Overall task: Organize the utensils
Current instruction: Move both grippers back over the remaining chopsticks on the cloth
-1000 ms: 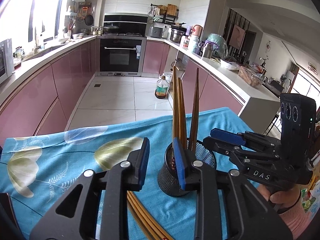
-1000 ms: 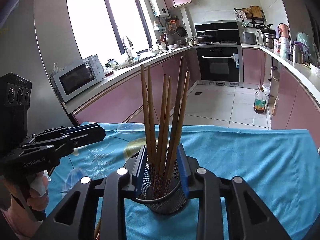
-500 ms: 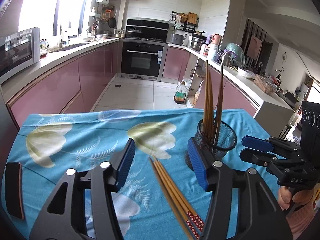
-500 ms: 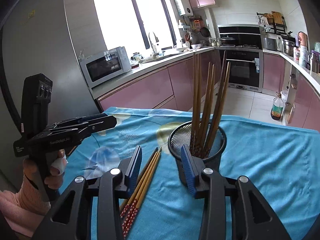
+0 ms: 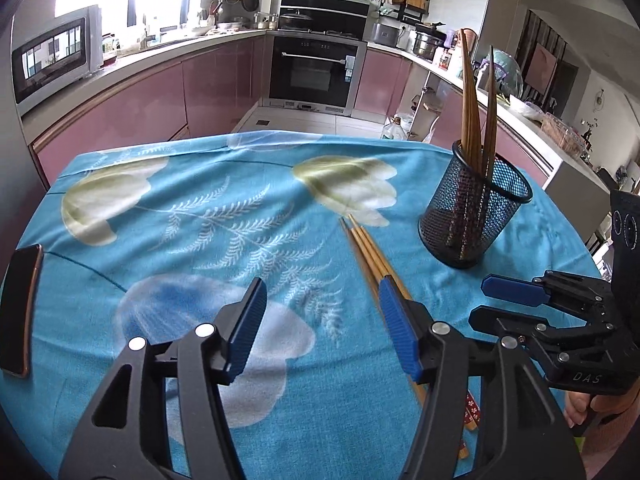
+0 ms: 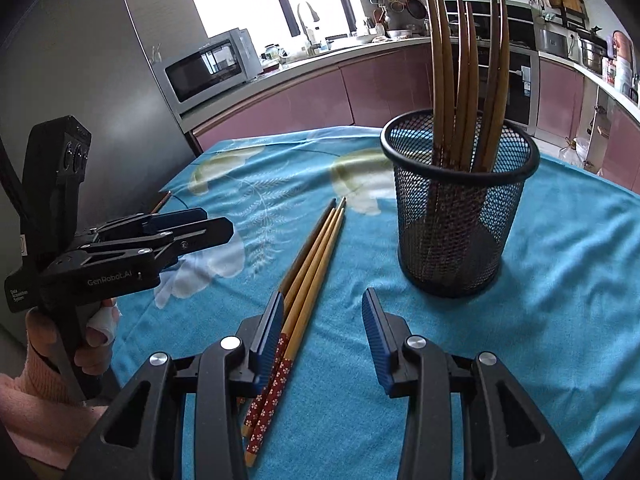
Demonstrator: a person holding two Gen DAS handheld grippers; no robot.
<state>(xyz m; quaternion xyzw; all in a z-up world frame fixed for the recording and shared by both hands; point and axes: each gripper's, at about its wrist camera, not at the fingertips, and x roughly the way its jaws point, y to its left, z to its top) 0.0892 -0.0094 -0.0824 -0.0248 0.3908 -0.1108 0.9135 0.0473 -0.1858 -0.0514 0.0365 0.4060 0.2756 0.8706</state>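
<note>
A black mesh cup (image 5: 476, 216) (image 6: 460, 216) stands upright on the blue flowered cloth, with several brown chopsticks (image 6: 464, 80) in it. A bundle of loose chopsticks (image 5: 366, 246) (image 6: 316, 248) with red patterned ends lies flat on the cloth to the cup's left. My left gripper (image 5: 322, 292) (image 6: 216, 226) hovers over the cloth. Its jaws are opening with nothing between them, and its right finger is above the loose bundle. My right gripper (image 6: 323, 300) (image 5: 482, 300) is open and empty in front of the cup, with its left finger over the bundle's patterned ends.
A dark phone (image 5: 20, 308) lies at the cloth's left edge. The blue cloth (image 5: 200, 208) ends at the table's far edge, with kitchen floor beyond it. A grey fridge (image 6: 100, 80) stands close on the left. A microwave (image 6: 208, 68) sits on the counter.
Both grippers have drawn back and down, away from the cup. The right gripper, first closed around the cup, has let it go. The left jaws stand wider, and the loose chopsticks are now in view.
</note>
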